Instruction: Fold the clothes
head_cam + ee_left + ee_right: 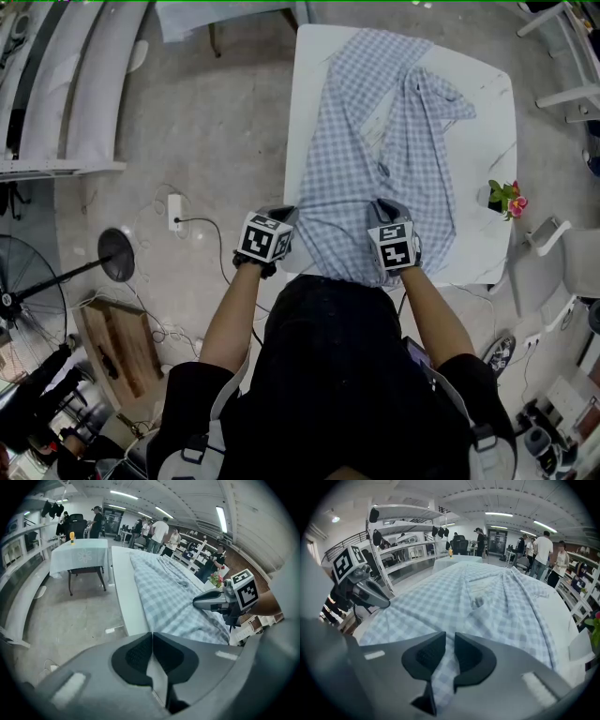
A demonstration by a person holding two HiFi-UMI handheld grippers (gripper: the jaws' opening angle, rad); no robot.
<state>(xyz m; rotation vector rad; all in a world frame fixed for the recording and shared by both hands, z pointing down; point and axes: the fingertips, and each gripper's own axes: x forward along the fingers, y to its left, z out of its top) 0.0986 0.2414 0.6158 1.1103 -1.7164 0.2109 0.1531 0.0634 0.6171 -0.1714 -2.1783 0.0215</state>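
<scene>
While the person stands at the near end of the white surface (487, 112), a blue checked shirt (384, 141) lies spread out on top of it. The shirt is long, and its long way runs straight away from the person, from the bottom edge by their tummy to the far end. One sleeve is bunched up on the right side of the shirt. A little pot of pink flowers (506, 197) sits to the right of the shirt, near it but not touching.

Both hands are down at the bottom edge of the shirt, one at each side. The right tongs (450, 648) have a pinch of checked cloth between them, and they are squeezed almost together on it. The left tongs (152, 644) are closed tight at the shirt's left corner, right where the shirt meets the side of the surface. Something pale shows in the gap under their pads, but I cannot tell if it is the shirt's edge.

All the rest of the shirt lies ahead of both tongs, away from the person. So I think the next move is to lift this bottom edge and carry it forward along the shirt's long way. Both hands are just as near. The left one may need a better hold first.
</scene>
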